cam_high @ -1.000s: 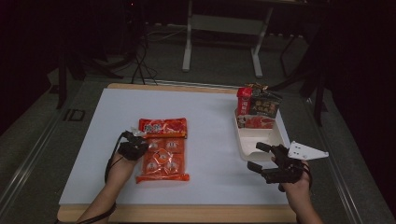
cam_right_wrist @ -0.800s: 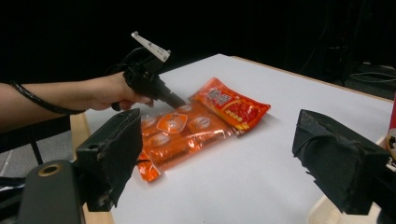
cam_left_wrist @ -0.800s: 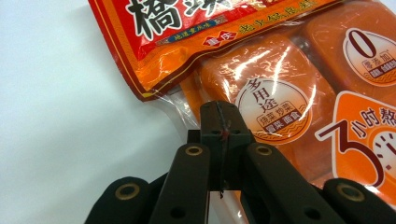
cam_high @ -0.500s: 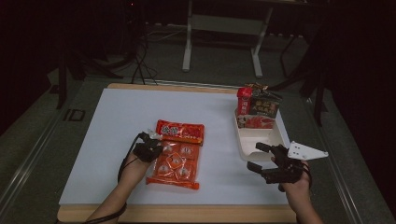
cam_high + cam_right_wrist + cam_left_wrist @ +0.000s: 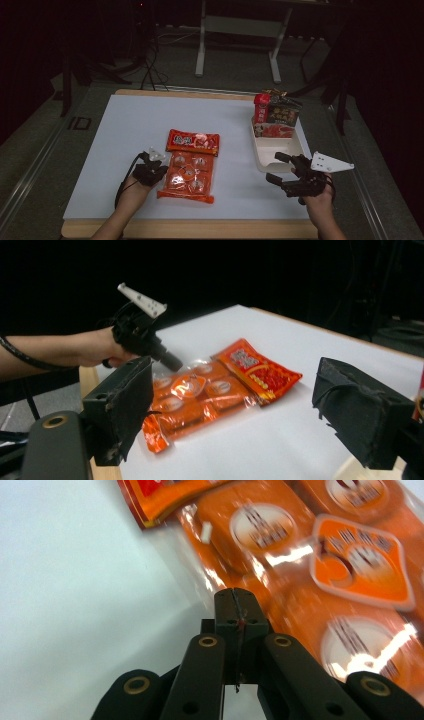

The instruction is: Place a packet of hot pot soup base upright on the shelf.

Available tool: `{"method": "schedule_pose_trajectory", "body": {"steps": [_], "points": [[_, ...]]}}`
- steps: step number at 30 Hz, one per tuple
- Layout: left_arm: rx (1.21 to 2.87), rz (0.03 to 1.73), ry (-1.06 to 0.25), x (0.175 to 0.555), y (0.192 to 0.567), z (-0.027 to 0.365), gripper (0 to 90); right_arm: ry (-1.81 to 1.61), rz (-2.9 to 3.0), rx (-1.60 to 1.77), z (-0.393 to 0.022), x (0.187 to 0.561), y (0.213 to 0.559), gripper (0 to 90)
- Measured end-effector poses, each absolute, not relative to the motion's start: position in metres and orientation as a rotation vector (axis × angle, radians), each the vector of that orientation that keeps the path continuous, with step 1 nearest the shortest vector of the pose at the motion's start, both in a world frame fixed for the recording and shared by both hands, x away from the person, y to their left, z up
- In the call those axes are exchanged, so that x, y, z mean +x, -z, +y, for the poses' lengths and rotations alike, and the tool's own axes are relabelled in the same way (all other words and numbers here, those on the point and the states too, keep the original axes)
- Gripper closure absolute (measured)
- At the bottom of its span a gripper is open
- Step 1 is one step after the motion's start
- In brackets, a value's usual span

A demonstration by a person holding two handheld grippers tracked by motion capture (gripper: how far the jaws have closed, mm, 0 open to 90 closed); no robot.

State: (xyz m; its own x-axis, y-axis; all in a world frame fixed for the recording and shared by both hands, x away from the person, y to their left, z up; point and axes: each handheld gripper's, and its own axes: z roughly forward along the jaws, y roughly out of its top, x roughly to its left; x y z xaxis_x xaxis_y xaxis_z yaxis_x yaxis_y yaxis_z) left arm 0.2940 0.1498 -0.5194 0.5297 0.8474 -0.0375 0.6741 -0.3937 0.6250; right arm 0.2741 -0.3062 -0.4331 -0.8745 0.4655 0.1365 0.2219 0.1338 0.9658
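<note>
- Here is the orange snack pack (image 5: 189, 167), lying flat on the white counter (image 5: 115, 135), a little toward seven o'clock of the counter's middle, its red header end pointing to twelve.
- The left tongs (image 5: 156, 169) sit at the pack's nine o'clock edge, jaws closed tight together; the left gripper view shows the tips (image 5: 235, 611) pinched on the clear film seam at the pack's side, so I read that as a grip on the wrapper's edge.
- The right tongs (image 5: 278, 167) hover wide open near the white tray (image 5: 264, 150) at four o'clock of the counter, holding nothing; the right gripper view looks across at the pack (image 5: 210, 387) between its two spread pads.
- Handling call: this looks like a light multi-pack, several small sealed portions inside a glossy outer bag. The film is soft and shiny, so expect it to be slippery and to sag or fold if lifted by one corner.
- The contents may shift inside, tugging the bag off balance.
- Best place to take hold, in my judgement: the flat crimped seam or the red header strip, where the film is doubled and there is nothing inside to crush.
- A pinch on a bulging portion risks slipping off or denting the snack.
- Packets (image 5: 276, 112) stand upright at the tray's twelve o'clock end.
</note>
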Motion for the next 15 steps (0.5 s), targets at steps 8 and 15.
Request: {"method": "schedule_pose_trajectory", "body": {"steps": [8,15], "points": [[2.241,1.184,-0.291,0.275,0.52,0.146,90.0,-1.801,2.201,0.628,-0.303,0.272,0.43,15.6],[2.231,1.207,-0.288,0.272,0.52,0.139,90.0,-1.778,2.223,0.632,-0.3,0.272,0.432,15.6]]}}
